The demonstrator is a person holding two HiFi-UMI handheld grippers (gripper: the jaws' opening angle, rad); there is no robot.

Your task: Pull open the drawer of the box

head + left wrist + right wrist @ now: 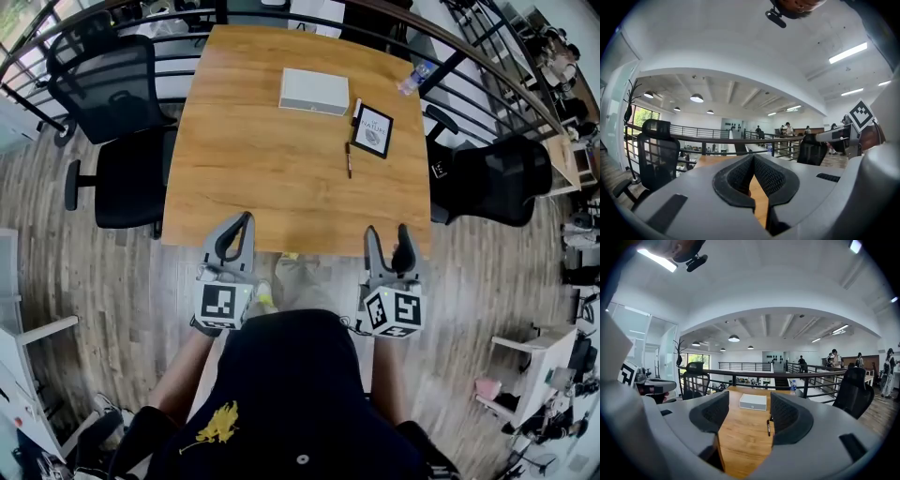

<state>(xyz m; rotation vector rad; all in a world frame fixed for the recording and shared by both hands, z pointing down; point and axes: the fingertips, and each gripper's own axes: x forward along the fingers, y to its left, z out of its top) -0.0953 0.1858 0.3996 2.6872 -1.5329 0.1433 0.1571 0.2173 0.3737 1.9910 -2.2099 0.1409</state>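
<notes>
The white box [314, 91] is lying flat on the wooden surface [262, 178], close to the far edge and about midway along it, and it is showing as a closed, flush block. Just to its right, a dark framed card [372, 130] is lying flat. A pen [348, 159] is lying beside the card's left side, pointing toward the near edge. A water bottle [412, 79] is lying near the far right corner. Both hand-held grippers are hovering at the near edge, well apart from the box. The left hand-held gripper [247, 218] is sitting over the near edge toward the left corner, its jaws meeting at the tips with nothing caught between them. The right hand-held gripper [387, 232] is sitting over the near edge toward the right corner, its jaws standing wide apart and gripping nothing. In its own view the box is showing far off in the gap between the jaws. A black office chair [122, 131] is standing beside the left edge and another [492, 178] beside the right edge.
</notes>
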